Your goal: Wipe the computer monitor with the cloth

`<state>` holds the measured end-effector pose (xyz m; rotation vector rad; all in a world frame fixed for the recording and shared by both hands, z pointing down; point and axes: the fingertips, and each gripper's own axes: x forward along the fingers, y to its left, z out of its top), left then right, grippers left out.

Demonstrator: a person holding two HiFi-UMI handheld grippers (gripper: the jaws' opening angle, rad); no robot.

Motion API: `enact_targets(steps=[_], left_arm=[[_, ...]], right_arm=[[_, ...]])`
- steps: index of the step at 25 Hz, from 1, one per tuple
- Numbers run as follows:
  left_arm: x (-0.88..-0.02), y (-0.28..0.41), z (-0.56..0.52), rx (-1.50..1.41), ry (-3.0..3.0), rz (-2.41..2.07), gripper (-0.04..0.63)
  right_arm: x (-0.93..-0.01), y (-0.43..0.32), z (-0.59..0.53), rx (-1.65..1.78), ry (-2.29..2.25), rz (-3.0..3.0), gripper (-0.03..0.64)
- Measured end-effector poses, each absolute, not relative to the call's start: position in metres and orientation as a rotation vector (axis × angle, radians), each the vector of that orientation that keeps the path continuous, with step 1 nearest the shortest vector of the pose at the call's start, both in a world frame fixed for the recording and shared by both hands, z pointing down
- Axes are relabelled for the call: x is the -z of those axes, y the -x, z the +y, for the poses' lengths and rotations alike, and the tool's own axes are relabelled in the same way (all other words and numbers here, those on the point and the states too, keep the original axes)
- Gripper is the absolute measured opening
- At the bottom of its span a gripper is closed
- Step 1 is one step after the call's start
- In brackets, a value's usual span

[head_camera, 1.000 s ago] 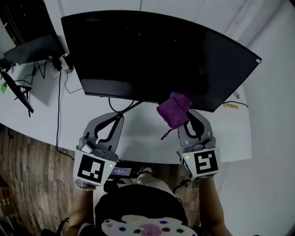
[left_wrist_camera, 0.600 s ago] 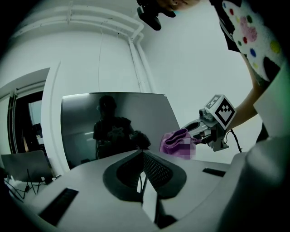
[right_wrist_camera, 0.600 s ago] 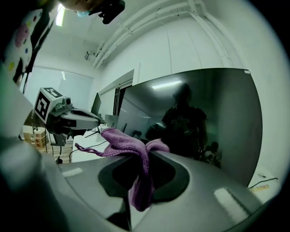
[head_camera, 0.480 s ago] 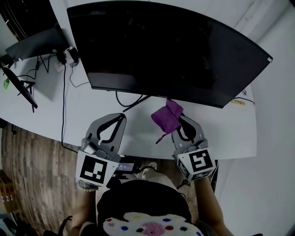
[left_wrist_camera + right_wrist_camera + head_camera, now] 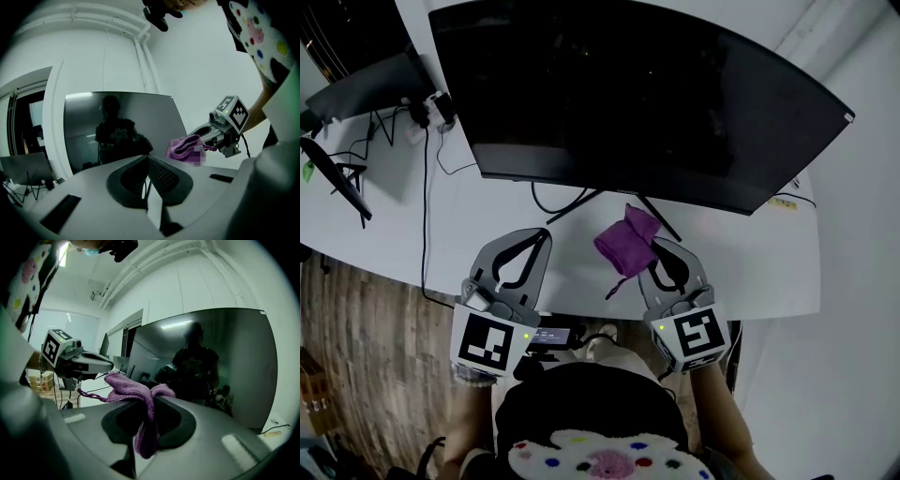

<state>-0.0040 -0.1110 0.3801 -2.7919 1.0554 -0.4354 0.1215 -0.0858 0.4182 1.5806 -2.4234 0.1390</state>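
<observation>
Left gripper (image 5: 536,239): jaws together, nothing between them, over near edge of bench (image 5: 750,267), same spot as second ago.
Cloth (image 5: 623,242): was against lower edge of monitor (image 5: 656,94), now clear of screen, hanging over bench in front of it.
Right gripper (image 5: 658,246): clamped on cloth, drawn back toward near edge.
Likely stroke over; either next pass or wiping done.

My right gripper (image 5: 151,405) has its jaws pressed together on a purple cloth (image 5: 133,389). The cloth bunches above them, and one fold hangs down between them. Straight ahead stands a dark monitor (image 5: 234,357), its screen mirroring a person. At the left, my left gripper (image 5: 104,365) hovers near the cloth.
</observation>
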Motion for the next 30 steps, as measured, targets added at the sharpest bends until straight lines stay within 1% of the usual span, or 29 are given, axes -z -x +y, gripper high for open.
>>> enact_targets(steps=[30], left_arm=[[-0.388, 0.006, -0.106, 0.474, 2.781, 1.027, 0.005]], right_arm=[[-0.427, -0.116, -0.081, -0.152, -1.553, -2.403, 0.061]])
